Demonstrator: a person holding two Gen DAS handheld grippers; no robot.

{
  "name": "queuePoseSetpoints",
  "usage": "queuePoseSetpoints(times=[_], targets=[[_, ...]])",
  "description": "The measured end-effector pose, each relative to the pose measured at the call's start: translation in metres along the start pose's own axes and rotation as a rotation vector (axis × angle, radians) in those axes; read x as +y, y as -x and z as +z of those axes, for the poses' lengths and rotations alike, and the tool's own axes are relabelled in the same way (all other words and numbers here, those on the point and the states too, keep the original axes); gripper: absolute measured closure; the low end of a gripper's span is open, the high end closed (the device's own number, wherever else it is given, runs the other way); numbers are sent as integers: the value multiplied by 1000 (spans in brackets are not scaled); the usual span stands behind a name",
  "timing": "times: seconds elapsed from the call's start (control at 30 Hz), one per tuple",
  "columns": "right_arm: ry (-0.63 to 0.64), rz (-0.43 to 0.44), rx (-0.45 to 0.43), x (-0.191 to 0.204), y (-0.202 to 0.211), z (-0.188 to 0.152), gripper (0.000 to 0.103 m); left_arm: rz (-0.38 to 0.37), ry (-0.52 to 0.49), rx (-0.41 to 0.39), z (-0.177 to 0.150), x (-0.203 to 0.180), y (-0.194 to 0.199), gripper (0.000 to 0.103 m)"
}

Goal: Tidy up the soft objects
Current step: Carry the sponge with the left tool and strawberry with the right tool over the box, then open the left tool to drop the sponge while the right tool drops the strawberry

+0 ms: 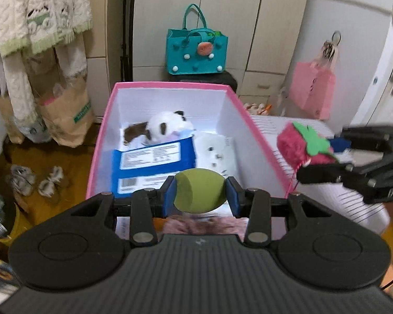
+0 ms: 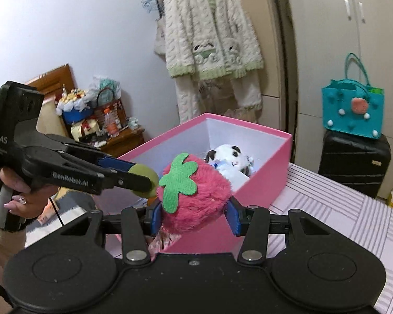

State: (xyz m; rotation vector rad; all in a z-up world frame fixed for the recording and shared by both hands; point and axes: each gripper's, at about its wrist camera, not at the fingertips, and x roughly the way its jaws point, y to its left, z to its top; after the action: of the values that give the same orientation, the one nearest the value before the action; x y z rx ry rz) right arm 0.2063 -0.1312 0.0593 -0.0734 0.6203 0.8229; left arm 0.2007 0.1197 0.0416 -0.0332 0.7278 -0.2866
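Observation:
My left gripper [image 1: 200, 197] is shut on a green egg-shaped sponge [image 1: 199, 189] and holds it over the near end of an open pink box [image 1: 102, 136]. Inside the box lie a black-and-white panda plush [image 1: 167, 125], a white plush [image 1: 214, 151] and a blue packet [image 1: 154, 162]. At the right, my right gripper [image 1: 325, 157] is shut on a fluffy pink strawberry plush [image 1: 296, 146] beside the box's right wall. In the right wrist view the strawberry [image 2: 196, 191] sits squeezed between the blue pads of the right gripper [image 2: 195, 210], touching the green sponge [image 2: 146, 178] held by the left gripper [image 2: 141, 180].
The pink box [image 2: 262, 183] stands on a striped surface [image 2: 340, 222]. Behind it are a teal felt bag [image 1: 196, 52] on a black suitcase [image 2: 353, 162], hanging fleece pyjamas [image 2: 212, 39], brown paper bags [image 1: 65, 110], a pink bag [image 1: 311, 89] and a cluttered wooden stand [image 2: 112, 136].

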Motion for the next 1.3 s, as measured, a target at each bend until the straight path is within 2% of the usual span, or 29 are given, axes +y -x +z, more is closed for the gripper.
queuePoseSetpoints(times=[0.17, 0.3, 0.47, 0.63, 0.8, 0.87, 0.93, 1.03, 1.17, 1.3], targets=[[69, -34, 40, 7, -22, 14, 49, 95, -60, -3, 1, 6, -5, 62], [101, -19, 74, 12, -36, 18, 49, 83, -71, 9, 2, 12, -7, 61], [137, 11, 99, 25, -46, 21, 49, 114, -109, 5, 0, 13, -8, 60], [146, 32, 130, 30, -52, 22, 49, 75, -81, 16, 1, 20, -8, 60], [147, 45, 167, 32, -60, 22, 49, 88, -76, -5, 0, 23, -1, 58], [141, 58, 182, 32, -62, 22, 49, 85, -60, -3, 1, 25, 2, 55], [128, 75, 196, 31, -64, 23, 49, 83, -66, -8, 2, 24, 5, 43], [97, 105, 216, 29, -70, 23, 48, 88, -79, -28, 1, 21, 10, 43], [81, 110, 226, 28, -75, 20, 48, 92, -43, -37, 2, 22, 16, 42], [44, 98, 227, 21, -77, 20, 38, 103, -12, -58, 6, 21, 23, 39]])
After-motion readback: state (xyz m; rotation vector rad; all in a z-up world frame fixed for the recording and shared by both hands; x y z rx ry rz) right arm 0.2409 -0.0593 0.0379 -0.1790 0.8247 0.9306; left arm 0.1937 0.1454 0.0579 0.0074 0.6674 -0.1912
